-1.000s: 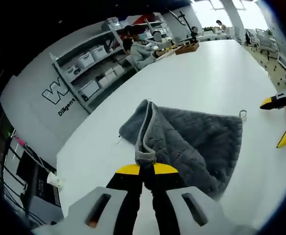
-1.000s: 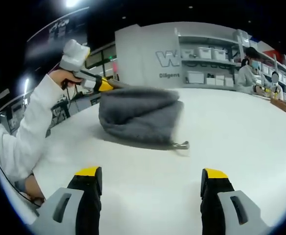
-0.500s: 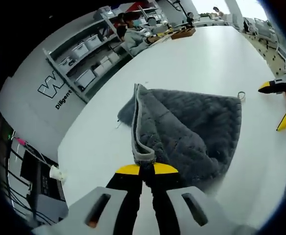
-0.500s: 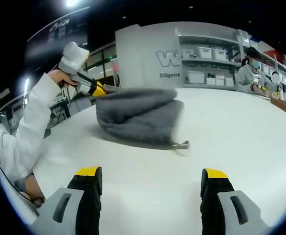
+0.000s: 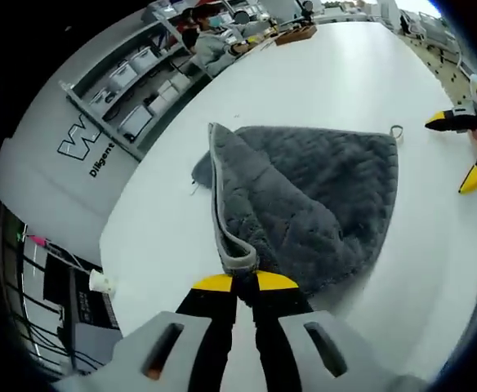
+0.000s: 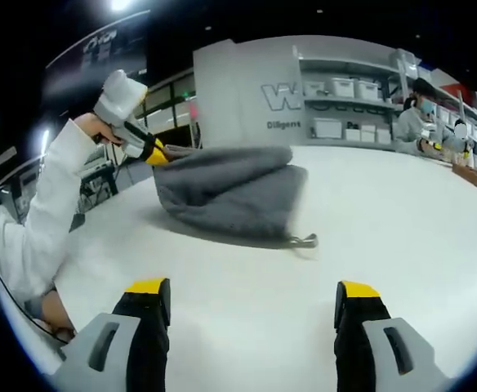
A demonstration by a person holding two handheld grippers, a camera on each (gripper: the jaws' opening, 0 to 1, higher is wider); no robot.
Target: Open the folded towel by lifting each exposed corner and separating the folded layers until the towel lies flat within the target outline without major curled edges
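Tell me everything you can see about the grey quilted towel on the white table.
The grey quilted towel looks soft and plush, with a paler grey edge binding and a small hanging loop at one corner. It lies partly folded on the white table. The left gripper pinches one bound corner and holds it raised; the rest rests on the table.

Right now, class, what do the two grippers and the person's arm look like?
Both the left gripper and the right gripper have light grey bodies with slotted openings, black jaws and yellow tips. In the right gripper view, the left gripper's rear carries a pale grey block. The person's arm wears a long white sleeve.
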